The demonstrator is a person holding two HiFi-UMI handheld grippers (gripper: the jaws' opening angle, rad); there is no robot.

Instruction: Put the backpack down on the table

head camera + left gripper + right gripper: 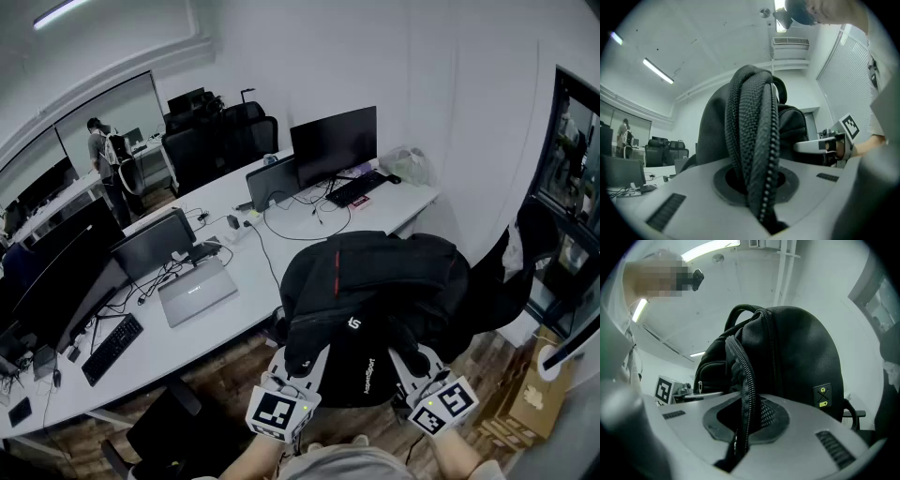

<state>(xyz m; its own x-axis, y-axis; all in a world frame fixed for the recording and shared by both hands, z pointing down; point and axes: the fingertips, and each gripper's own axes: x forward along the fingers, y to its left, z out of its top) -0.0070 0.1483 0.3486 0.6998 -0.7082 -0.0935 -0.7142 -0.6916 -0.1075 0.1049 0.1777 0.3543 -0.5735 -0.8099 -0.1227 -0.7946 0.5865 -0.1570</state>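
Observation:
A black backpack (375, 300) with a red stripe hangs in the air in front of me, just off the near edge of the white table (244, 281). In the head view my left gripper (302, 367) holds its lower left side and my right gripper (415, 364) its lower right side. The left gripper view shows my left gripper (754, 187) shut on a woven, zippered fold of the backpack (752, 122). Through the right gripper view I see my right gripper (743, 423) shut on a zippered edge of the backpack (797, 352).
On the table stand a monitor (334, 142), a silver laptop (197, 291), two keyboards (112, 349) and tangled cables. A dark chair with a jacket (525, 253) and a cardboard box (530, 394) are at the right. A person (101, 150) stands far back left.

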